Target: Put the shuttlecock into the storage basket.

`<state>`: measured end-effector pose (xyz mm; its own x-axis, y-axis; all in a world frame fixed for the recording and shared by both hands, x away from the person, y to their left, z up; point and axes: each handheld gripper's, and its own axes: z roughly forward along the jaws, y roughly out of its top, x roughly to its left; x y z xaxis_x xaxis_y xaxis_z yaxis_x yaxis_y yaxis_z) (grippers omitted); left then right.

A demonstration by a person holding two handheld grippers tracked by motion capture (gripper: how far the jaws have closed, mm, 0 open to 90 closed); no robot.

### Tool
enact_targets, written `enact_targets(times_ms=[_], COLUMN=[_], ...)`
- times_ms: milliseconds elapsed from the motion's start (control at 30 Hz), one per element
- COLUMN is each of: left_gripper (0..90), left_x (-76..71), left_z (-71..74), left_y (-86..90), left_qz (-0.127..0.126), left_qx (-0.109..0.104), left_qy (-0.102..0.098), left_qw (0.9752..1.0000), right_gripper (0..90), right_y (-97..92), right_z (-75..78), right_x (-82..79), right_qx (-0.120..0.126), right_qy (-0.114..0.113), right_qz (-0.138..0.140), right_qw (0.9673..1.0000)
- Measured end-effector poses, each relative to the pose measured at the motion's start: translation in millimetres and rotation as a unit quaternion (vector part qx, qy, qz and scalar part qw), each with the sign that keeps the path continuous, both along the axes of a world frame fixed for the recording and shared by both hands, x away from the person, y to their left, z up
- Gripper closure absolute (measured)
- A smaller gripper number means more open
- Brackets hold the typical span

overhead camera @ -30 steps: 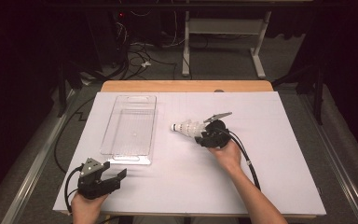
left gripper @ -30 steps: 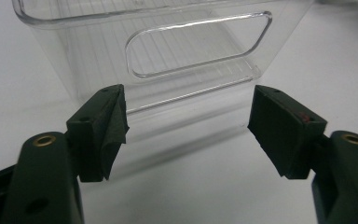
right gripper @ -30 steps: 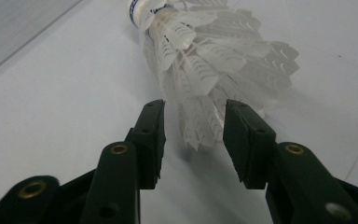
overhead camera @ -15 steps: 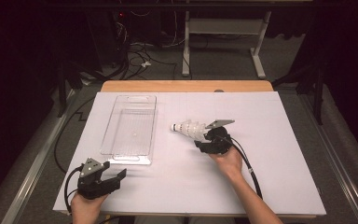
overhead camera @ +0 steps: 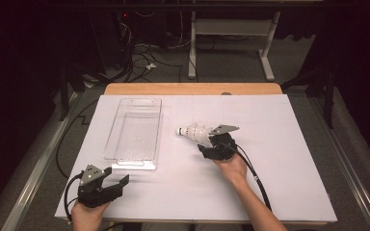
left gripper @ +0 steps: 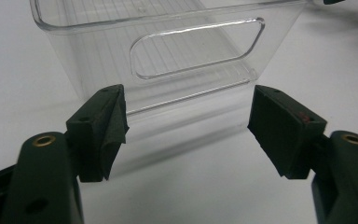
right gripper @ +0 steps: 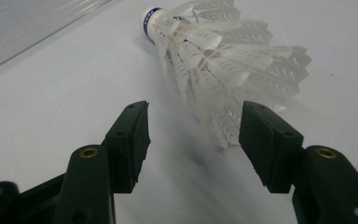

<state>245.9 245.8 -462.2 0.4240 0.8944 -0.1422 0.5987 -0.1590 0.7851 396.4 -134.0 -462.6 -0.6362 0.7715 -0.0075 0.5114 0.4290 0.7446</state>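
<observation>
White table cover (overhead camera: 289, 159) before dark cabled floor (overhead camera: 139, 57); both grippers' jaws spread, gripping nothing.

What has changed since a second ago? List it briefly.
The right tongs have just been opening; their pads stand clear of the shuttlecock, which lies on the table just ahead of them. The hand barely shifted. The left tongs, shuttlecock and clear bin stayed put.
</observation>
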Motion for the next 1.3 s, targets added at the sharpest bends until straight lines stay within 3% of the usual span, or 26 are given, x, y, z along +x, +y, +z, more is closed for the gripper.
enact_targets(times_ms=[767, 933, 1300], left_gripper=[29.1, 29.5, 29.5], left_x=[-2.5, -2.8, -3.8], left_z=[0.9, 1.0, 1.4], left_y=[-2.1, -4.3, -3.8], left_qz=[-0.009, -0.014, -0.016], left_qx=[0.008, 0.013, 0.012], left_qy=[-0.006, -0.007, -0.009], left_qw=[0.9999, 0.9998, 0.9998], right_gripper=[46.5, 50.1, 64.7], right_y=[23.4, 24.6, 35.3], right_z=[-3.4, -2.3, 0.1], right_x=[20.2, 25.0, 28.4], right_qx=[-0.001, 0.009, -0.009], right_qy=[0.011, 0.017, 0.031], right_qz=[-0.004, -0.008, -0.002], right_qw=[0.9999, 0.9998, 0.9995])
